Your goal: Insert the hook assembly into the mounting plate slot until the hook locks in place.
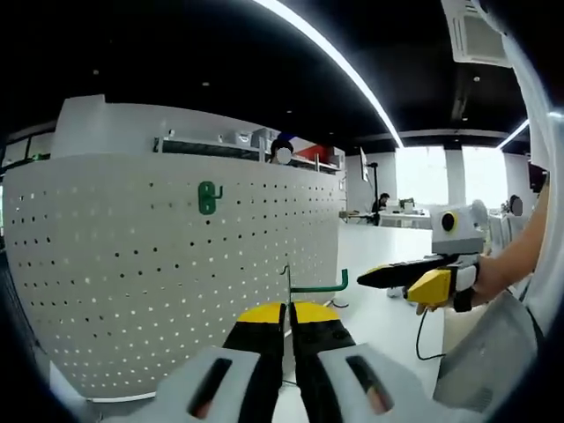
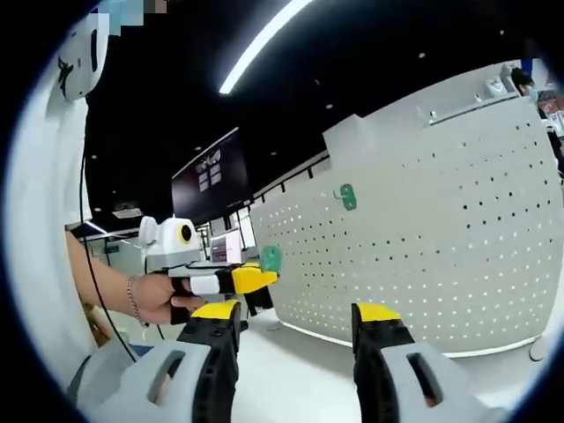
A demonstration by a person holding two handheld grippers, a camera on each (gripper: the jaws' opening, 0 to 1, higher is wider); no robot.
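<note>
Protruding from between the closed yellow-tipped jaws of the left gripper (image 1: 288, 310), one green hook assembly (image 1: 319, 285) pointed to the right in the left gripper view, its thin rod ending in an upturned tip, held in front of the lower right part of the white perforated mounting plate (image 1: 132, 256) but not yet in a slot. A second green hook (image 1: 208, 197) already sat on the plate, high up near its top edge and well apart from the held one; in the right gripper view that mounted hook (image 2: 346, 196) showed near the plate's upper left part. That made two hooks counted and one plate (image 2: 441, 220). The right gripper (image 2: 300, 322) had its jaws set wide apart with nothing between them, and it faced the plate. Seen from the right gripper view, a hand (image 2: 157, 298) gripped the left gripper with the green piece at its tip beside the plate's left edge. Behind the plate stood shelves and a seated person at distant desks, under long ceiling light strips (image 1: 330, 55).
</note>
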